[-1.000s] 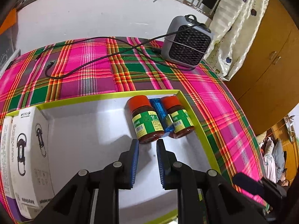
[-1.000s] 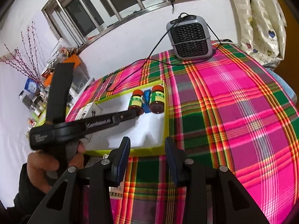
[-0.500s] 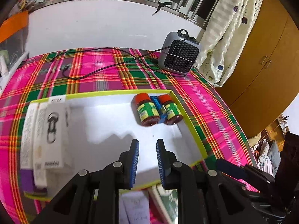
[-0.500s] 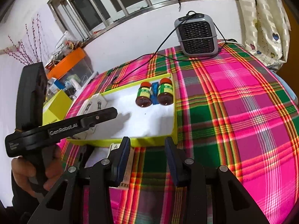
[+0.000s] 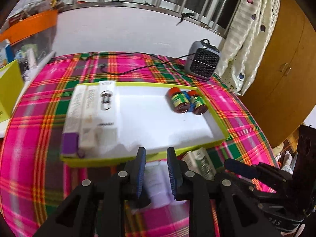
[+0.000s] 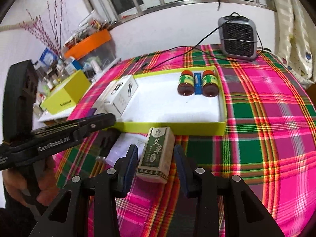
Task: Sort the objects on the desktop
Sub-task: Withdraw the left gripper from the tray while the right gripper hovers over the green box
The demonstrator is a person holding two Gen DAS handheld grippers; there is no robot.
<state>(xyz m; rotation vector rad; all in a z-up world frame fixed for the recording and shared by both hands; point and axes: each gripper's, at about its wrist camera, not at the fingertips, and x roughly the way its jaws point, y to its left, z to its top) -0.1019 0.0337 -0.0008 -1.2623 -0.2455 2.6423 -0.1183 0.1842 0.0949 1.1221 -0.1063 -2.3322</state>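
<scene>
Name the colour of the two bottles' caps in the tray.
Orange-red caps; clearest in the right wrist view.

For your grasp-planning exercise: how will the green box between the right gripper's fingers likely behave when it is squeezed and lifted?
The green box looks like thin cardboard, so probably light and crushable. Its flat sides should suit the open right gripper; it won't roll.

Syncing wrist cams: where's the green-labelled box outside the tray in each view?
Left wrist: green box lower centre-right, just right of the left gripper, against the tray's near rim.
Right wrist: lower centre, between the open right gripper's fingers.
Shared landmark: grey heater, far right.
</scene>
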